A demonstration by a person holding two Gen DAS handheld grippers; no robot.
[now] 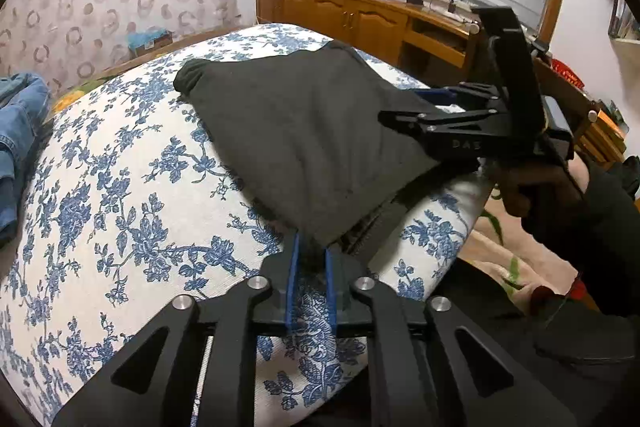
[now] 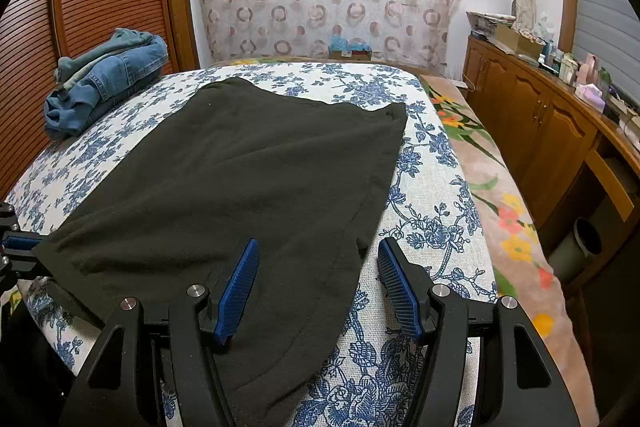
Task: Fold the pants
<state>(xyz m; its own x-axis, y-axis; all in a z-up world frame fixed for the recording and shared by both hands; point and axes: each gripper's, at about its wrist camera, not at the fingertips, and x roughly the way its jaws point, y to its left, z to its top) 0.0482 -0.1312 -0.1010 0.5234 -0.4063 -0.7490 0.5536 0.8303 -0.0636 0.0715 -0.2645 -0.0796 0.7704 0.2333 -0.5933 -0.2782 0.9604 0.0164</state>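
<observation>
Dark grey pants point(image 2: 240, 171) lie folded flat on the blue-flowered bedspread point(image 2: 436, 195). In the left wrist view the pants point(image 1: 304, 131) rise slightly toward my left gripper point(image 1: 312, 251), which is shut on their near corner. My right gripper point(image 2: 318, 255) is open, its blue pads point(image 2: 240, 283) straddling the pants' near right edge just above the cloth. It shows from the side in the left wrist view point(image 1: 412, 115), at the pants' right edge. My left gripper shows at the left edge of the right wrist view point(image 2: 20, 247), holding the corner.
Folded blue jeans point(image 2: 104, 79) sit at the bed's far left. A wooden dresser point(image 2: 540, 131) with clutter runs along the right wall. A floral blanket point(image 2: 492, 187) hangs off the bed's right side. A patterned curtain hangs behind the bed.
</observation>
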